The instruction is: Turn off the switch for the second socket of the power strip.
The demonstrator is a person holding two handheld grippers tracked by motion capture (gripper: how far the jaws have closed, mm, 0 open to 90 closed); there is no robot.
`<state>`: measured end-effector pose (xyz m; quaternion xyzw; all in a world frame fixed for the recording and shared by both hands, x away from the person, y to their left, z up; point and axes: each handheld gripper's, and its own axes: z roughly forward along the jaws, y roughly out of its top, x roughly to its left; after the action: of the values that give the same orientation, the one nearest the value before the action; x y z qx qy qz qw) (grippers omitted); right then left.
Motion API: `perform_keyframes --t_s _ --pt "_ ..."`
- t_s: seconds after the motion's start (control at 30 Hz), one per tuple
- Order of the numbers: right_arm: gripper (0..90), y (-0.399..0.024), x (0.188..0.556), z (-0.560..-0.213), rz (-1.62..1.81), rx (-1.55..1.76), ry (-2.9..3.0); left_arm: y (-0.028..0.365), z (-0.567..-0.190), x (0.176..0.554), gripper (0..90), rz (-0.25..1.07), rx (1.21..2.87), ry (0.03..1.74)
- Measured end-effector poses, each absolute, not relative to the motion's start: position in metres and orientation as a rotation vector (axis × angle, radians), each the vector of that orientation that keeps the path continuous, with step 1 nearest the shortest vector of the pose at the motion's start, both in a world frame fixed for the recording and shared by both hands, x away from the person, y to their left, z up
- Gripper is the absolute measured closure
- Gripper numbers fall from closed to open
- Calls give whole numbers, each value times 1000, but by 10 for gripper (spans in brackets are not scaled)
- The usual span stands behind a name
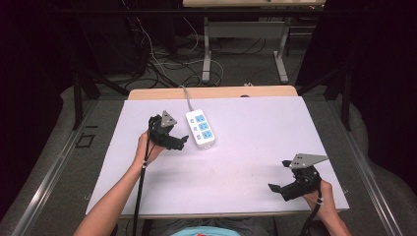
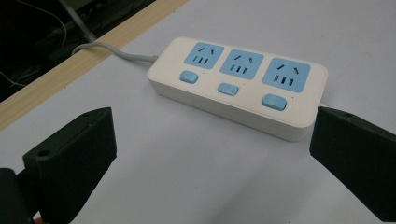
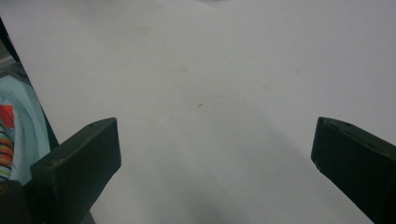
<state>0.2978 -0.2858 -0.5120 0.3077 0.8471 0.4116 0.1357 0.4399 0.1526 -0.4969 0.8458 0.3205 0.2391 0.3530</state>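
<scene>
Tongs are what matter most: the left gripper (image 1: 183, 142) hovers just beside the power strip (image 1: 200, 129), on its left, with its jaws spread wide and nothing between them. Seen along those jaws in the left gripper view, the left gripper (image 2: 212, 158) points at the strip (image 2: 240, 84), which lies just ahead of the tips and a little toward the right one; the strip's near right corner sits very close to the right jaw, though whether they touch is hard to judge from this angle. The strip is white, with three blue sockets and three blue switches facing up, and it lies flat on the white table (image 1: 236, 167). Its grey cable (image 2: 114, 49) leaves the far end, away from the tongs, toward the wooden table edge (image 2: 60, 74).

The right gripper (image 1: 278, 174) is well apart from the strip, low over the near right part of the table, jaws likewise spread wide and holding nothing. Ahead of the right gripper (image 3: 215, 154) lies bare white tabletop.
</scene>
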Motion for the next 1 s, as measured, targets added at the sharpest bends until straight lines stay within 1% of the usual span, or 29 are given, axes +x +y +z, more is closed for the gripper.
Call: perform_keyframes --t_s 0.07,0.2,0.23,0.3,0.33,0.37,0.43,0.5,0.53,0.67,0.77,0.97,1.0 --pt "9 -286 298 -512 1192 894 2449 150 -498 442 4 637 2164 842" --pt "9 -285 298 -512 1197 900 2453 147 -497 445 4 607 2175 840" --pt "9 -285 298 -512 1196 900 2452 146 -499 446 4 624 2167 842" --pt "9 -286 298 -512 1197 892 2455 145 -498 448 5 606 2176 843" --pt "9 -286 298 -512 1198 893 2457 144 -499 449 5 620 2165 843" --pt "9 -286 298 -512 1198 890 2456 143 -499 450 6 597 2176 847" --pt "10 -286 299 -513 1198 884 2456 141 -501 452 7 622 2167 847" --pt "10 -286 299 -512 1197 880 2456 141 -500 454 13 603 2186 853" --pt "10 -286 299 -513 1196 883 2455 140 -502 455 15 617 2168 856" --pt "10 -286 298 -513 1196 896 2452 138 -501 460 19 596 2173 865" --pt "10 -286 299 -513 1196 892 2453 135 -502 462 20 607 2151 874" --pt "10 -286 298 -513 1196 901 2450 132 -504 467 21 612 2166 860" --pt "10 -286 298 -512 1199 902 2452 132 -503 468 21 596 2177 861"
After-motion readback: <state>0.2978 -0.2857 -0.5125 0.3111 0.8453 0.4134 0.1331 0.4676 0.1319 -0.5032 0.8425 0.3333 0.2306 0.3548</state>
